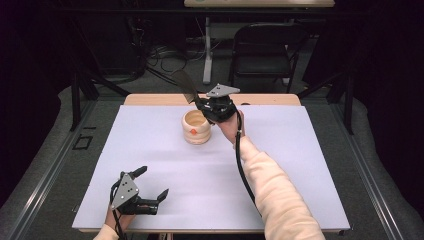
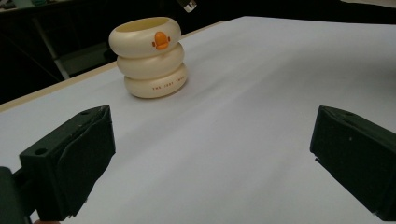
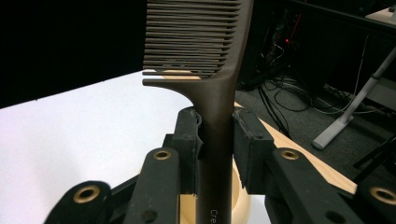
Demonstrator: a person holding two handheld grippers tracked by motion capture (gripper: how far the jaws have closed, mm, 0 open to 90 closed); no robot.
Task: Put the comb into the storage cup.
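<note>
A cream ringed holder [image 1: 196,127] with an orange duck beak stands upright on the white mat, toward the far middle; the left gripper view has the holder [image 2: 150,57] at upper left. My right gripper [image 1: 206,107] hovers just right of and above its rim, shut on the handle of a dark brown comb [image 1: 186,86] whose teeth point up and away. In the right gripper view the comb [image 3: 212,70] rises between the jaws, over the holder's rim [image 3: 243,205]. My left gripper [image 1: 152,185] rests near the mat's front left, open and holding nothing.
The white mat [image 1: 300,165] covers a wooden table [image 1: 270,99]. Behind the table stand a black chair [image 1: 262,50], a white desk leg [image 1: 207,50] and loose cables on the floor.
</note>
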